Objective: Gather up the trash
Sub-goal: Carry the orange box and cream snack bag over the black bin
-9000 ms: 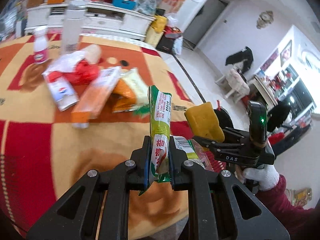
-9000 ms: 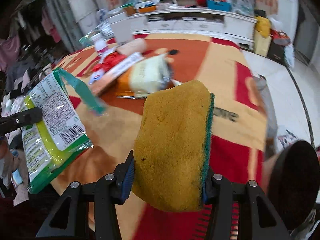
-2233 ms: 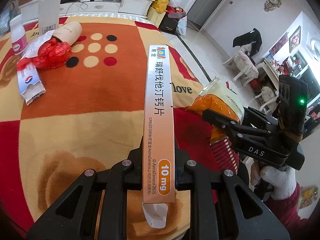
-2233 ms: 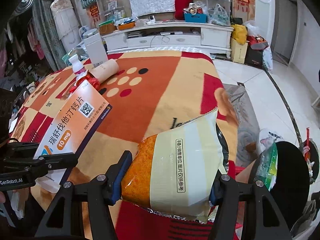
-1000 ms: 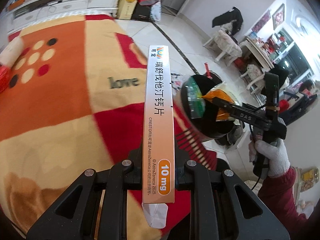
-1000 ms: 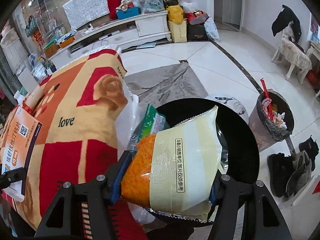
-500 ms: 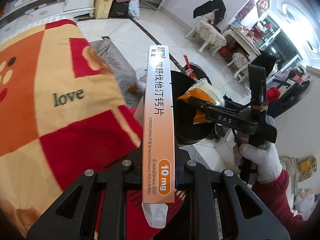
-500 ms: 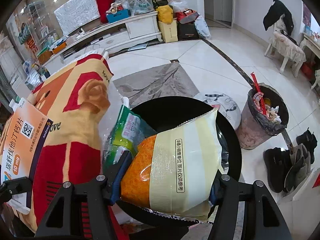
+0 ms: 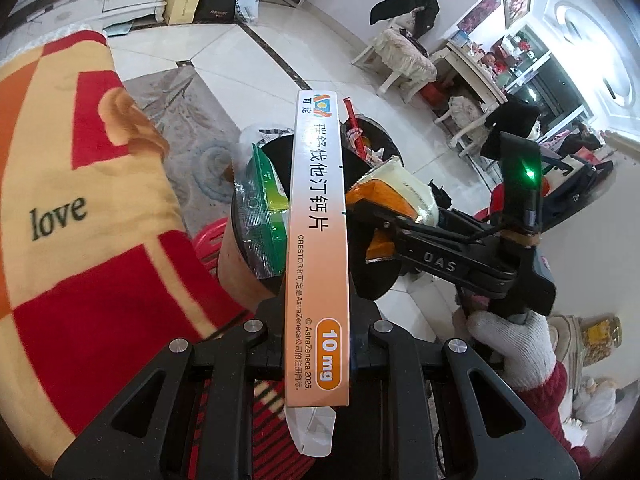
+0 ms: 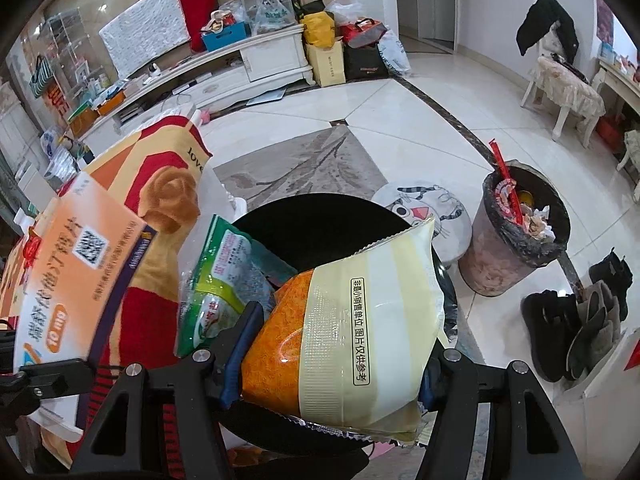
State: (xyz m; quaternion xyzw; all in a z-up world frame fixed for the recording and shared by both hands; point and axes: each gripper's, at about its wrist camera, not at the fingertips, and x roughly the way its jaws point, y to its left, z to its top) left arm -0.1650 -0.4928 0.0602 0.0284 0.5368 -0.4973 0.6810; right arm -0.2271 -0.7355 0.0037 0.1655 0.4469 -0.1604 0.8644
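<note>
My left gripper point(image 9: 318, 326) is shut on a long orange medicine box point(image 9: 318, 240) that stands edge-on between its fingers, out past the table's edge and over a black-lined bin point(image 9: 372, 276). My right gripper point(image 10: 332, 344) is shut on an orange and cream snack bag point(image 10: 352, 332), held above the same bin point(image 10: 320, 224). A green wrapper point(image 10: 218, 280) leans inside the bin's left rim. In the left wrist view the right gripper point(image 9: 360, 208) with its bag point(image 9: 400, 192) sits just right of the box. The medicine box point(image 10: 76, 264) shows at the left of the right wrist view.
The table's red and yellow blanket point(image 9: 80, 208) hangs beside the bin. A second, full waste bin point(image 10: 516, 236) stands on the tiled floor to the right, with shoes point(image 10: 580, 320) near it. A round cat-print stool point(image 10: 424, 212) sits behind the black bin.
Both grippers have swung away from the table toward the floor side. The black-lined bin now lies under them, and the left gripper's box has moved over its rim.
</note>
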